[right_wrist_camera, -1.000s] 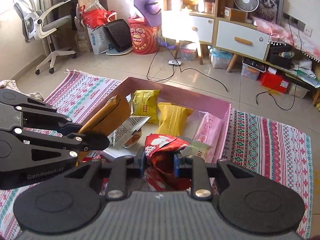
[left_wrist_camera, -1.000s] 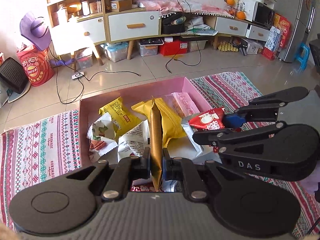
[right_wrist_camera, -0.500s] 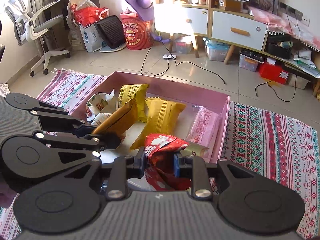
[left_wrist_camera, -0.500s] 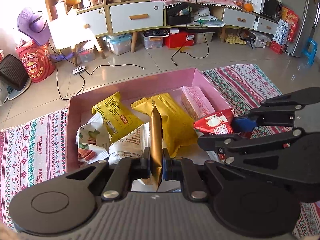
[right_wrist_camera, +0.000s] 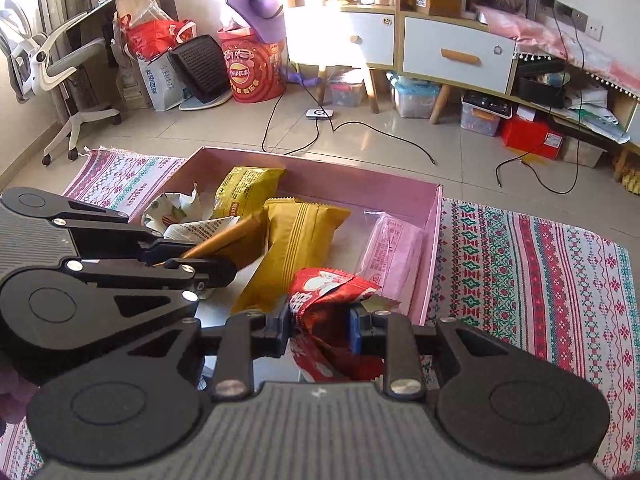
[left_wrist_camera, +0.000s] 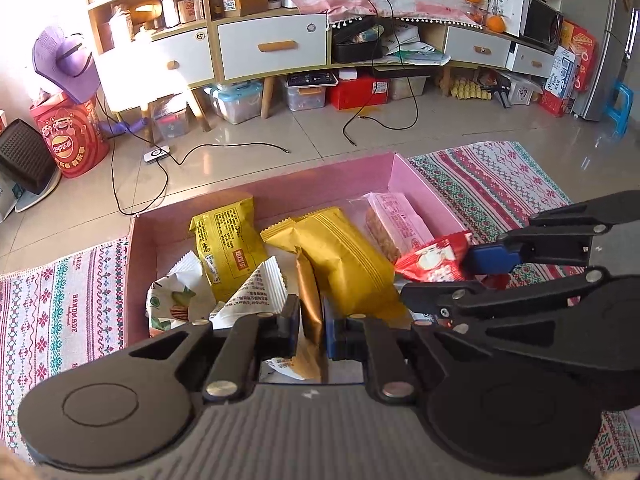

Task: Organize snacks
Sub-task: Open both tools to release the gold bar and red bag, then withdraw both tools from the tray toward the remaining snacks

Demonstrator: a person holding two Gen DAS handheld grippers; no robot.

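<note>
A pink box [left_wrist_camera: 328, 176] lies on a patterned rug [left_wrist_camera: 60, 300] with several snack packets in it. My left gripper [left_wrist_camera: 312, 320] holds a thin gold-brown packet [left_wrist_camera: 310, 308] on edge over the box's near side; its jaws are just starting to open, and the pads still touch the packet. To its right, my right gripper [right_wrist_camera: 319, 320] grips a crumpled red packet [right_wrist_camera: 320, 292] over the box's near right corner. Its jaws are opening too, with the packet still between the pads. Each gripper shows in the other's view: right gripper [left_wrist_camera: 440, 276], left gripper [right_wrist_camera: 208, 258].
In the box lie a yellow packet [left_wrist_camera: 228, 236], a larger gold one [left_wrist_camera: 348, 256], a pink wrapped bar [left_wrist_camera: 396, 220] and white packets [left_wrist_camera: 260, 288]. Cables [left_wrist_camera: 240, 148] cross the tiled floor beyond. Cabinets [left_wrist_camera: 272, 44] and storage bins line the far wall.
My left gripper has sunk and moved closer over the box with the gold packet. Both pairs of jaws have widened slightly. The red packet stays in the right gripper.
</note>
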